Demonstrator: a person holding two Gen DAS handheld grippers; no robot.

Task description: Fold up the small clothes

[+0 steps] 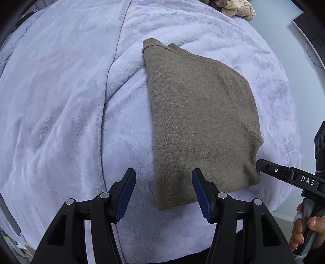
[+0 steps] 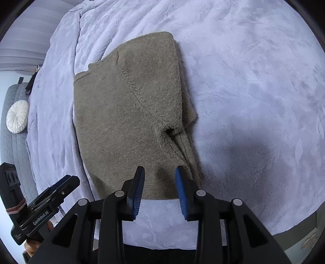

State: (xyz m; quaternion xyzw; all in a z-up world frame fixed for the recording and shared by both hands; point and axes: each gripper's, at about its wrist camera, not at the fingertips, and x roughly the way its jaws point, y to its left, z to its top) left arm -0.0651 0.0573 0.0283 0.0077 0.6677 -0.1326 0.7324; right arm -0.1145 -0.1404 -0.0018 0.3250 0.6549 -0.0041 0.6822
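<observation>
A small brown knit sweater (image 1: pixel 199 113) lies folded lengthwise on a lavender plush blanket (image 1: pixel 61 121). My left gripper (image 1: pixel 163 176) is open and empty, its jaws spread over the sweater's near left corner, just above the cloth. In the right wrist view the sweater (image 2: pixel 126 113) shows its shoulder seam and a folded sleeve along its right side. My right gripper (image 2: pixel 160 174) is open and empty above the sweater's near hem. The right gripper (image 1: pixel 264 164) also shows at the sweater's near right corner in the left wrist view, and the left gripper (image 2: pixel 67 182) shows at lower left in the right wrist view.
A beige knitted item (image 1: pixel 237 8) lies at the blanket's far edge. A round white cushion (image 2: pixel 17 116) sits on a grey quilted seat (image 2: pixel 12 158) to the left. The blanket's near edge (image 2: pixel 162 239) is close to the grippers.
</observation>
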